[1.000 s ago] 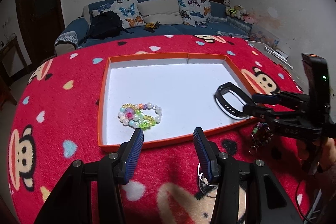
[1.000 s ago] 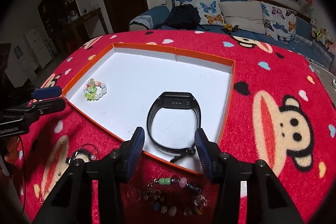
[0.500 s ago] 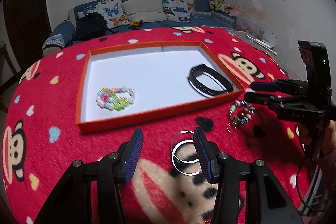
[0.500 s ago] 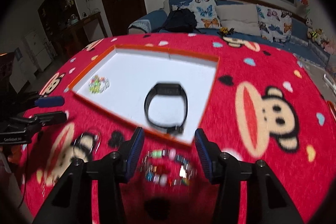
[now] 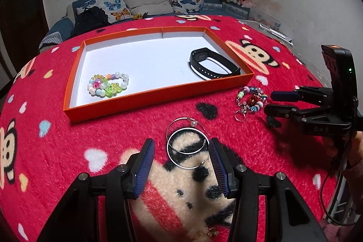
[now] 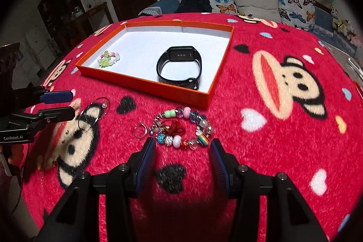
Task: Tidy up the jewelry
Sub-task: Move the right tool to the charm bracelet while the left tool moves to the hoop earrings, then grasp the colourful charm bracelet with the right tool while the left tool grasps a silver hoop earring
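In the left wrist view, the left hand-held gripper [image 5: 182,157] is seen with its jaws apart and nothing clamped; two thin silver hoops [image 5: 187,144] lie on the red monkey-print cloth [image 5: 45,151] of the counter between its blue pads. An orange tray [image 5: 156,94] with a white floor is set further back, holding a pastel bead bracelet [image 5: 108,84] at its left end and a black wristband [image 5: 213,64] at its right end. A charm bracelet [image 5: 249,100] lies outside the tray, just before the right hand-held gripper [image 5: 270,103].

In the right wrist view, the right hand-held gripper [image 6: 183,157] is shown half spread and empty, with the charm bracelet [image 6: 183,127] lying just ahead of its pads. The hoops [image 6: 91,116] are seen beside the left hand-held gripper [image 6: 71,104].
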A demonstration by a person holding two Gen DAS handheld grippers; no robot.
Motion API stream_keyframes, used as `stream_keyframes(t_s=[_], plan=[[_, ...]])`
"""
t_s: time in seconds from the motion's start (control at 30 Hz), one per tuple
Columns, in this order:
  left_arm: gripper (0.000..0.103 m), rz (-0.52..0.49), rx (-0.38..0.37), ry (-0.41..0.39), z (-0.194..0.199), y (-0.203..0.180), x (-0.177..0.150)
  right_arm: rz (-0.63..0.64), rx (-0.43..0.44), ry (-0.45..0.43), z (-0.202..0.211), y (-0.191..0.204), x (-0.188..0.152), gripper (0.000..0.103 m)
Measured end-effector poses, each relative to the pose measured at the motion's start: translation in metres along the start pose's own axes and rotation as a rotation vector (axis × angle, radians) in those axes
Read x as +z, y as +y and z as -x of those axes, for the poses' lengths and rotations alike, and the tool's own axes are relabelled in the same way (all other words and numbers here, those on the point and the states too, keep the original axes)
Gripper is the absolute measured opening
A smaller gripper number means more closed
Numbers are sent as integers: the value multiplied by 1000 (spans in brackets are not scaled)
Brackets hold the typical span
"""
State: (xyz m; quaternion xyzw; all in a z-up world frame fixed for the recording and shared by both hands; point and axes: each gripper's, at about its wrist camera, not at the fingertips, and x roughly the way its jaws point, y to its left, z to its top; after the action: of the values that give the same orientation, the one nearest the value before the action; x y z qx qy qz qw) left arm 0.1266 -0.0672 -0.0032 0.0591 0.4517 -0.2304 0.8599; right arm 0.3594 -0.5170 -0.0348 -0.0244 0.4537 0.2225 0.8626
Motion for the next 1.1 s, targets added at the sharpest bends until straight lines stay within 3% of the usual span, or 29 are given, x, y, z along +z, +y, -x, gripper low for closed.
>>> stream_keyframes(t_s=[0.4,0.6,0.7,1.1], plan=[[53,21,12,8,-5,5,-3,-84,8,-27,0,-18,6,55],[53,13,7,4,-6,4,-2,-75,-10,-14,-7,-17,10,40],[53,6,5,2,-8,3,-1,-71,-24,3,-12,-15,7,28],[53,-3,-10,-3,-13,2,5,-82,-48,-9,-17,-21,16,26]])
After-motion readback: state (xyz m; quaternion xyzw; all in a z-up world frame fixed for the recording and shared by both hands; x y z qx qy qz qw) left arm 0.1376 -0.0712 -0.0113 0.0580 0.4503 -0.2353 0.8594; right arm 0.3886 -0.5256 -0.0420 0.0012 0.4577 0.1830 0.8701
